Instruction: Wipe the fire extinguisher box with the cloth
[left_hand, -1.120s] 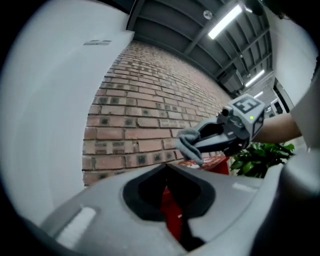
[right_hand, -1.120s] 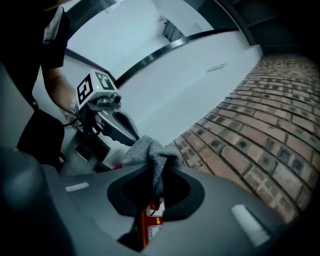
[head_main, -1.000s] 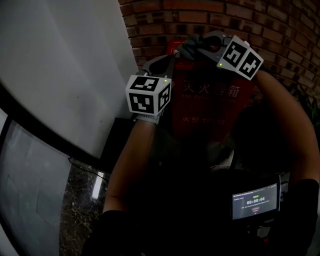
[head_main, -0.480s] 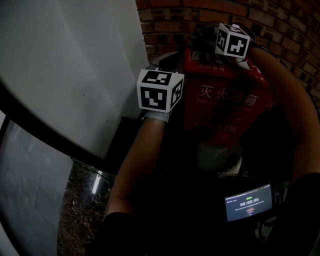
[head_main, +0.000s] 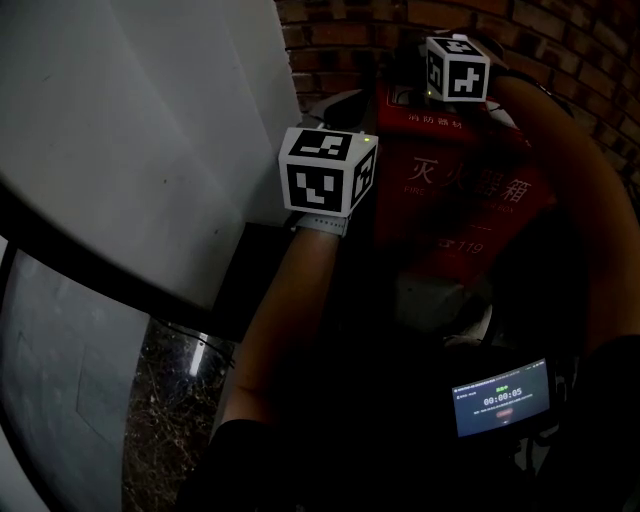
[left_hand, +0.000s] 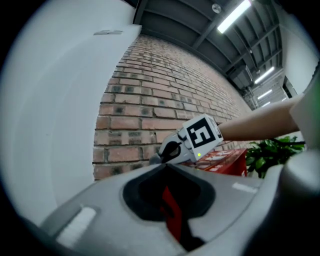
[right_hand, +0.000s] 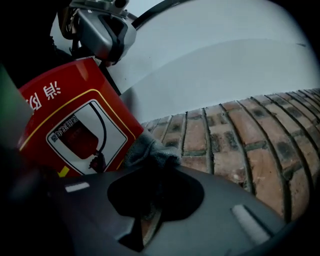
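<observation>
The red fire extinguisher box (head_main: 455, 190) stands against a brick wall, with white lettering on its front. Over its top back edge my right gripper (head_main: 405, 68) is shut on a grey cloth (right_hand: 150, 150), which is bunched at the jaw tips beside the box's pictogram label (right_hand: 75, 130). The cloth is lost in the dark of the head view. My left gripper (head_main: 345, 108) is at the box's upper left corner, jaws together and holding nothing. From the left gripper view I see the right gripper (left_hand: 170, 150) above the box top (left_hand: 225, 162).
A white curved wall (head_main: 150, 130) closes in tight on the left. The brick wall (right_hand: 240, 130) runs right behind the box. A green plant (left_hand: 272, 152) stands to the right. A small lit screen (head_main: 500, 398) is near my body.
The right gripper with the cloth has slid along the top of the box, farther back toward the bricks. The left gripper has stayed at the box's left corner.
</observation>
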